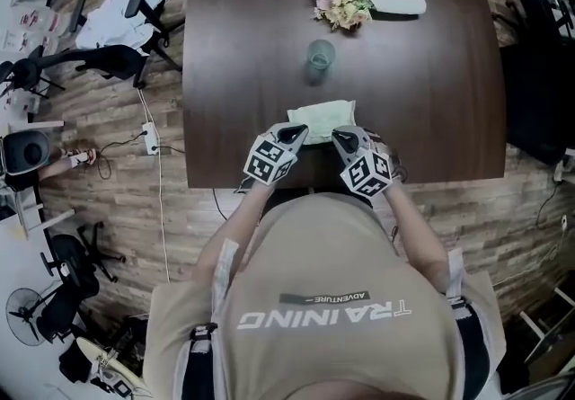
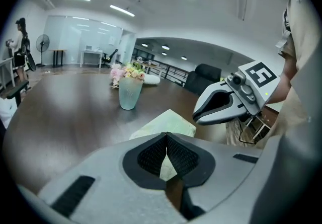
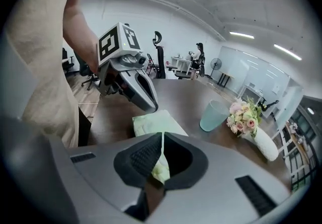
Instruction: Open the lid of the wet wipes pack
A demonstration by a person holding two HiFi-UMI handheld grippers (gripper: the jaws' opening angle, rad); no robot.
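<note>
A pale green wet wipes pack [image 1: 322, 118] lies flat near the table's front edge. Both grippers hover just above its near end, left gripper [image 1: 291, 132] over the left corner, right gripper [image 1: 344, 134] over the right corner. In the left gripper view the jaws meet at their tips [image 2: 166, 135] with nothing between them, and the pack [image 2: 170, 121] lies just ahead. The right gripper [image 3: 162, 135] is likewise shut and empty, with the pack [image 3: 153, 122] beyond it. Each gripper view shows the other gripper beside the pack. The lid's state cannot be made out.
On the dark wooden table [image 1: 234, 75], a translucent green cup [image 1: 321, 55] stands just behind the pack. Further back lie a flower bunch [image 1: 340, 1] and a white vase [image 1: 397, 3]. Office chairs [image 1: 108, 61] and cables occupy the floor to the left.
</note>
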